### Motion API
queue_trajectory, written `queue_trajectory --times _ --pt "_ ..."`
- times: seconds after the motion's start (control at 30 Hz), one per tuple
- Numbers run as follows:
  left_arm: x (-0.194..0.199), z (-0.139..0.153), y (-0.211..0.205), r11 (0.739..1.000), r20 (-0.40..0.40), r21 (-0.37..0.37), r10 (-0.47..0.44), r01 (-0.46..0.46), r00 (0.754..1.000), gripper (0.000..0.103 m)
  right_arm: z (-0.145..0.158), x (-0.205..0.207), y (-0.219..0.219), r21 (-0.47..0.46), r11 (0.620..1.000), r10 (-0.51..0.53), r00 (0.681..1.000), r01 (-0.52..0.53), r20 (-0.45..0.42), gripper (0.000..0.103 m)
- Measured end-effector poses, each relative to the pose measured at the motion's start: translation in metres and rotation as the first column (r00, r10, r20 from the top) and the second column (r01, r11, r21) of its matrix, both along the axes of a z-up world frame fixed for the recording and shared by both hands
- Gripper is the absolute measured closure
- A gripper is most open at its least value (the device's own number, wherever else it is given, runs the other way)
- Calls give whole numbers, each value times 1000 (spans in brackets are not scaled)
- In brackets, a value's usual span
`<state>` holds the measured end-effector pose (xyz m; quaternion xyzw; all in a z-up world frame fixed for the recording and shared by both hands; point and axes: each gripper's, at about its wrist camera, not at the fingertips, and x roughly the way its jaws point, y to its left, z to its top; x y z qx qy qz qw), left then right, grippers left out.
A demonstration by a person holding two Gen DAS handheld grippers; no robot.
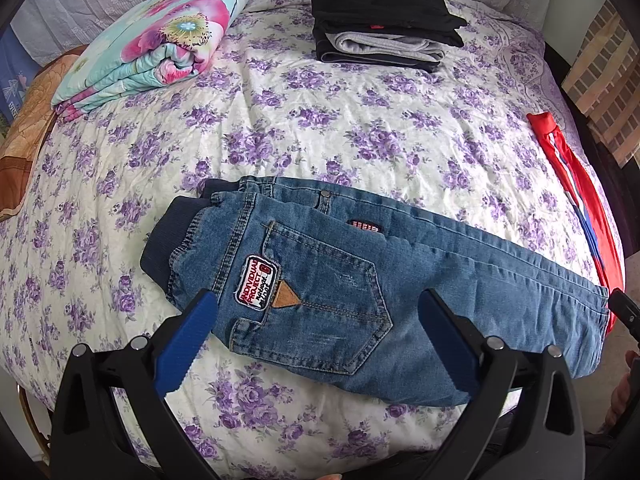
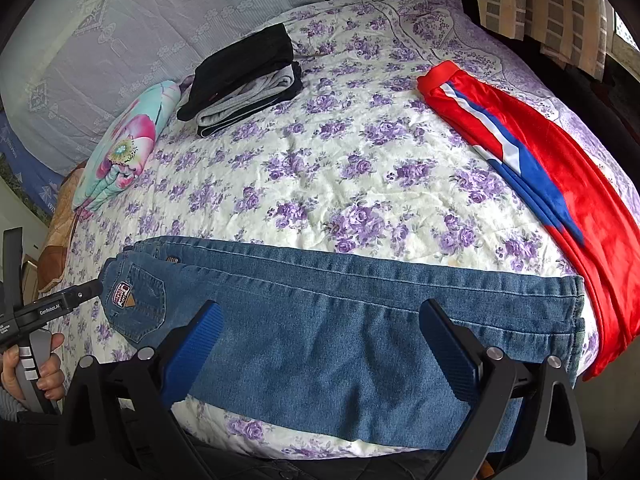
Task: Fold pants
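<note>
Blue denim pants (image 1: 360, 276) lie flat near the bed's front edge, folded lengthwise, waistband at the left, leg hems at the right; they also show in the right wrist view (image 2: 340, 320). My left gripper (image 1: 320, 308) is open, hovering over the back pocket with its patch (image 1: 258, 284), holding nothing. My right gripper (image 2: 320, 316) is open above the legs, holding nothing. The left gripper shows at the left edge of the right wrist view (image 2: 86, 292), beside the waistband.
The bed (image 1: 320, 132) has a purple floral cover. A stack of folded dark and grey garments (image 1: 384, 28) sits at the back. A rolled floral quilt (image 1: 152, 40) lies back left. Red pants with a blue-white stripe (image 2: 540, 168) lie along the right edge.
</note>
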<state>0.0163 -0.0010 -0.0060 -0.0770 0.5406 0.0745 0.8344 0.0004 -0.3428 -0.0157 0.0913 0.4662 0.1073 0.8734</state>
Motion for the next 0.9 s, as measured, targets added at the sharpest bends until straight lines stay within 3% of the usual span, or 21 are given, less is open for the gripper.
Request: queue_trajectory --times 0.37,0.47,0.57,0.7,0.9 --pt "-1 -2 -2 1000 -6 -8 4 -4 1000 5 -1 0 0 3 1000 0 1000 0 -4 4" --pt "0 -10 5 999 -25 -41 28 -29 999 5 -6 4 -8 62 998 -1 1000 2 -23 4" --pt "-1 -27 27 988 -83 -110 104 -112 991 5 -17 6 -38 102 993 -55 998 56 -14 4" --pt "-8 -51 60 964 -148 -154 196 -219 969 5 -39 -1 -100 36 990 -140 990 139 9 4" --pt "-20 -80 95 899 -178 -301 273 -317 945 5 -75 -15 -193 81 973 -217 976 217 -10 4"
